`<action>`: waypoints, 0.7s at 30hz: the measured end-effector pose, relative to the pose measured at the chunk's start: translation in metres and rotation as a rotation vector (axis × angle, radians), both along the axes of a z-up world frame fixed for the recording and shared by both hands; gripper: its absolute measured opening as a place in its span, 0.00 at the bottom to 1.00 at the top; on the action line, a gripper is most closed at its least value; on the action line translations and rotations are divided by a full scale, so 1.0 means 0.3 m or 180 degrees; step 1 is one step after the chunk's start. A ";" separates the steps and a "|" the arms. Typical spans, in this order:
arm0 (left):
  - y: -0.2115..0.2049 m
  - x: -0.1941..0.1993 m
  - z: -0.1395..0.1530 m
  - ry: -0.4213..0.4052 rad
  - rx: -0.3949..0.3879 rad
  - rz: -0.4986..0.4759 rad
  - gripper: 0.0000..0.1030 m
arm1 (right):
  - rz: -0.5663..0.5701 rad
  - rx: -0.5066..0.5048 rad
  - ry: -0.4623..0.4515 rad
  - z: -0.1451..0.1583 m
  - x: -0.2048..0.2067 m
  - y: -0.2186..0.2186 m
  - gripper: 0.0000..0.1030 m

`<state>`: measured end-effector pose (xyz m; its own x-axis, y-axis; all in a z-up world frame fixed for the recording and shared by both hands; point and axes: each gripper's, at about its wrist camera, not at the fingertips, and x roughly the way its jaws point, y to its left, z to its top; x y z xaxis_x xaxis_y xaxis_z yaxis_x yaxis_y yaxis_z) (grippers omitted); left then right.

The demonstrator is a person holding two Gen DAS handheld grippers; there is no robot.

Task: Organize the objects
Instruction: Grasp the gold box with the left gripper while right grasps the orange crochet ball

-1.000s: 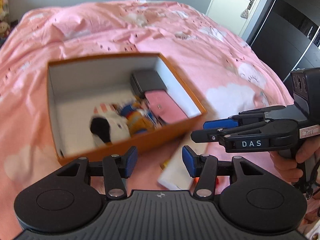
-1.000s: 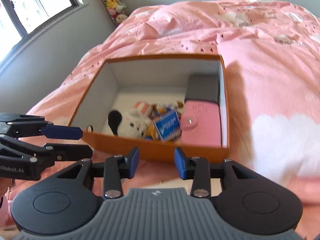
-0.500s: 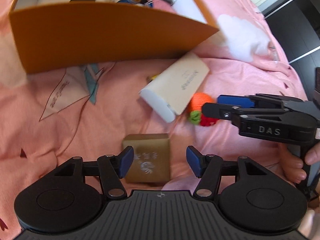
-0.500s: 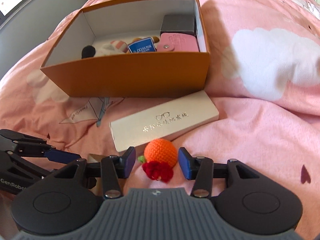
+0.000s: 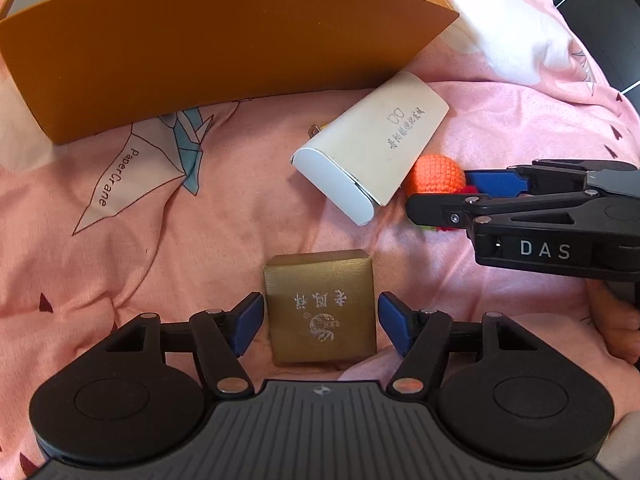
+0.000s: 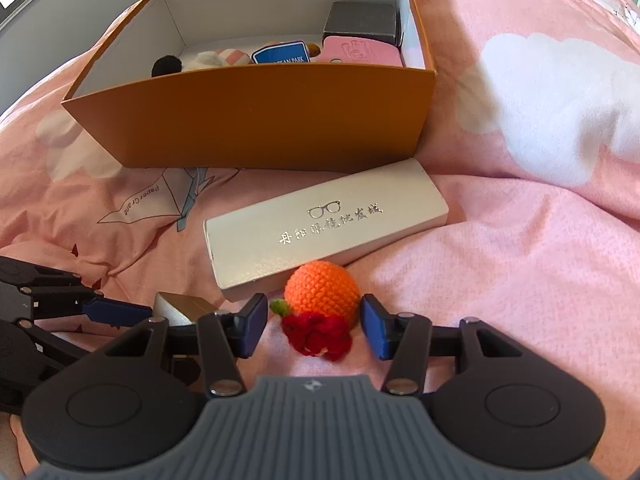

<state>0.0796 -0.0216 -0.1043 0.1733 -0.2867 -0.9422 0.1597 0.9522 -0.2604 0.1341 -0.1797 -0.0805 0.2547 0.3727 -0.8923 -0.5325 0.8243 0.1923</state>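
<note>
The left tool (image 5: 320,326) is opening astride the gold box (image 5: 320,306) on the bed (image 5: 200,260); the right tool (image 6: 314,326) is opening around the orange knit toy (image 6: 322,292). Neither grips yet. Sink each until pads flank its middle, then close squarely.

From the left wrist view, the orange box (image 5: 224,52) is cut off at the top edge, its contents nearly all hidden behind its near wall. The crocheted orange toy (image 5: 434,174) is partly hidden behind the white glasses case (image 5: 372,140).
</note>
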 end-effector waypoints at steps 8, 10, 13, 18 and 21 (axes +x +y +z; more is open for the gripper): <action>0.012 -0.001 -0.042 0.0134 -0.0058 0.0036 0.65 | -0.0005 -0.0012 0.0010 -0.010 -0.001 0.001 0.50; 0.016 -0.006 -0.038 0.0118 -0.0061 0.0035 0.65 | -0.0002 -0.0015 0.0007 -0.010 -0.001 0.000 0.49; 0.032 -0.016 -0.027 0.0087 -0.0085 0.0076 0.65 | 0.0000 -0.0015 0.0006 -0.011 -0.001 0.000 0.48; 0.078 -0.036 0.034 -0.0080 -0.0108 0.0163 0.65 | 0.0022 -0.0008 -0.0026 0.010 -0.013 -0.008 0.48; 0.121 -0.045 0.102 -0.0207 -0.0151 0.0196 0.65 | 0.0108 0.0015 -0.0089 0.052 -0.029 -0.011 0.48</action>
